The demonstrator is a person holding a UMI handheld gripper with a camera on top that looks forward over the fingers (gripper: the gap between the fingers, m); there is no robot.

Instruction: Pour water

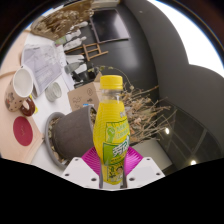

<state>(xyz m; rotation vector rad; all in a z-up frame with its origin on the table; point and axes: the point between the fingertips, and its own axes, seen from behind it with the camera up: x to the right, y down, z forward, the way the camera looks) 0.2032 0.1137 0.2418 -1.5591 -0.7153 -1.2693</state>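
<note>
Bottle (112,128): yellow, capped, upright between the fingers, lifted for pouring.
Gripper (112,170): pads pinching the bottle low, keeping it steady.
Cup (68,133): grey, 9 o'clock of bottle, likely the pour target.

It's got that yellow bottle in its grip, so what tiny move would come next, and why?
Probably carry the yellow plastic bottle with the orange cap toward the grey metal cup beside it. The fingers appear shut on the bottle, which stands upright with its cap on, so nothing can pour yet; the cup is the nearest open vessel.
</note>
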